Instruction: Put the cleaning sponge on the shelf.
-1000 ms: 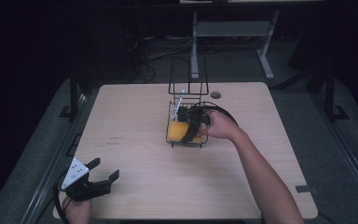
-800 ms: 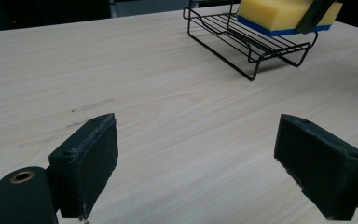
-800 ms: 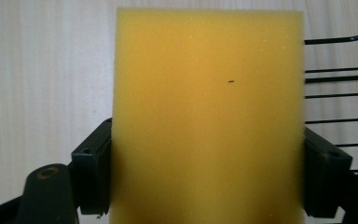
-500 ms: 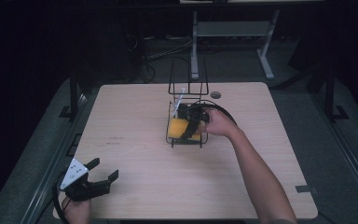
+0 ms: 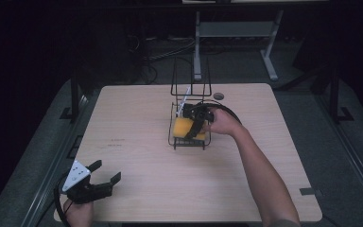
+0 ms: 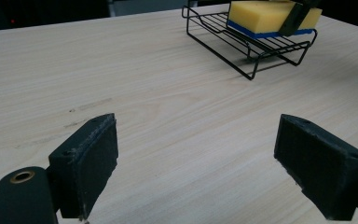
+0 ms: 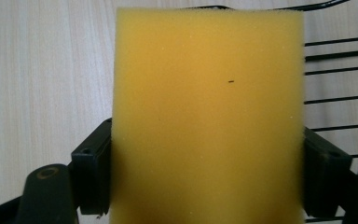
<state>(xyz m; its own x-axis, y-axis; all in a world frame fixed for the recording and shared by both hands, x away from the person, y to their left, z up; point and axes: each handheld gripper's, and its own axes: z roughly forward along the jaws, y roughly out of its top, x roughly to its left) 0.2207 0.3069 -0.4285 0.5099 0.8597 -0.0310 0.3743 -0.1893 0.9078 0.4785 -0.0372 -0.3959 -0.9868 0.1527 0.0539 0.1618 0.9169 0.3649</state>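
A yellow sponge (image 5: 181,126) with a blue underside (image 6: 261,33) lies tilted in a low black wire rack (image 5: 176,142) at the table's middle. My right gripper (image 5: 191,128) reaches into the rack from the right and is shut on the sponge. In the right gripper view the sponge (image 7: 207,116) sits between both black pads (image 7: 92,170), with rack wires (image 7: 335,70) behind it. My left gripper (image 5: 108,171) rests open at the table's near left corner, far from the rack. Its jaws (image 6: 204,165) stand wide apart over bare wood, and the rack (image 6: 223,42) lies ahead to the right.
The rack has a tall upright wire frame (image 5: 190,75) at its far end, with a white stick (image 5: 185,99) leaning in it. A small dark disc (image 5: 218,96) lies near the table's far edge. The wooden table (image 5: 132,118) has bare room left of the rack.
My right gripper and the sponge have shifted slightly inside the rack. My left gripper has stayed where it was.
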